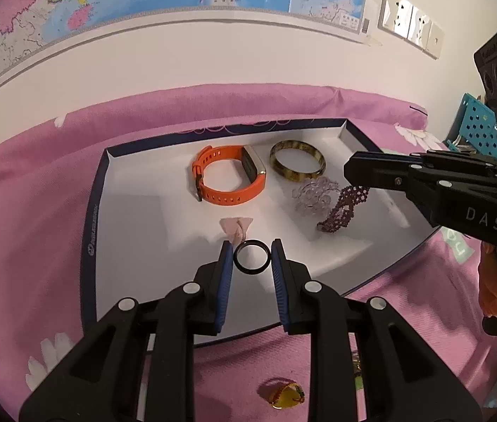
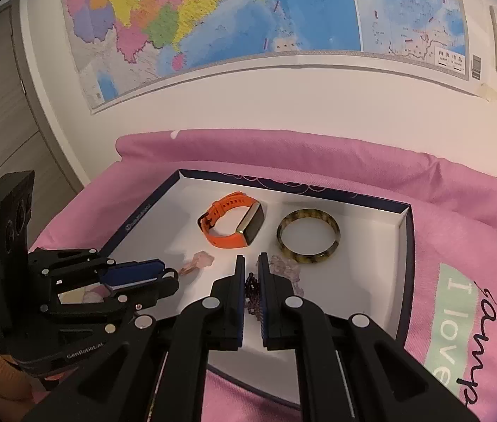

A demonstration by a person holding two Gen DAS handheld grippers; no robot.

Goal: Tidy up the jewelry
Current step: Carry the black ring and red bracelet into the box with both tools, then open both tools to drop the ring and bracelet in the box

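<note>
A shallow white box lid (image 1: 136,211) with a dark blue rim lies on pink cloth. In it are an orange watch (image 1: 229,179), a mottled bangle (image 1: 297,164), a clear beaded piece (image 1: 313,197), a dark purple beaded bracelet (image 1: 343,209) and a small pink piece (image 1: 237,227). My left gripper (image 1: 251,255) is shut on a black ring (image 1: 251,261), held just above the lid's front part. My right gripper (image 2: 251,274) is narrowly parted around the purple bracelet (image 2: 252,290), low over the lid (image 2: 371,299). The watch (image 2: 234,227) and bangle (image 2: 307,237) lie beyond it.
A gold and red ring (image 1: 282,394) lies on the pink cloth (image 1: 30,228) in front of the lid. A teal perforated basket (image 1: 477,126) stands at the far right. A wall with a map (image 2: 231,28) is close behind. The left gripper also shows in the right wrist view (image 2: 132,274).
</note>
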